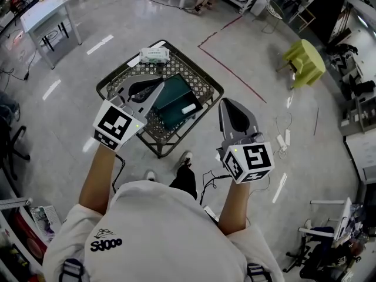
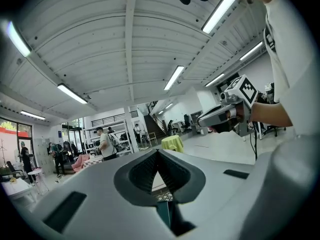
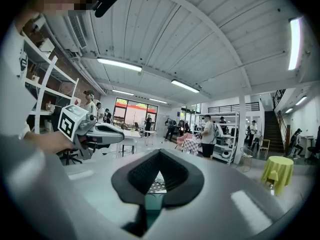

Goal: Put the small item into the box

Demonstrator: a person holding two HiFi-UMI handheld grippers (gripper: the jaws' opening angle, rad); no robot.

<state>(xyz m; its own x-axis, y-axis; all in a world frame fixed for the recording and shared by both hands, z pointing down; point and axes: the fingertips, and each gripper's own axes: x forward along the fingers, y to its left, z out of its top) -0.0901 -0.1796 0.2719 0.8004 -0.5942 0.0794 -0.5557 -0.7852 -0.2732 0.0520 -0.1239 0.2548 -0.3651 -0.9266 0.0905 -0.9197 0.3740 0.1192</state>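
Holds left hand-held gripper (image 1: 158,87) and right hand-held gripper (image 1: 228,103) closed, empty. Seems done, with small white item (image 1: 189,108) inside green box (image 1: 170,101); next, only withdraw.

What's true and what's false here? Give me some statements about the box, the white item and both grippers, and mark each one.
1. The small white item lies in the dark green box. True.
2. The left gripper is clamped on the white item. False: its jaws are shut with nothing between them, and it is held above the table.
3. The box stands on the floor. False: it sits on the wire mesh table.
4. A white packet lies at the table's far edge. True.
5. The right gripper has its jaws wide apart. False: they are shut and empty.
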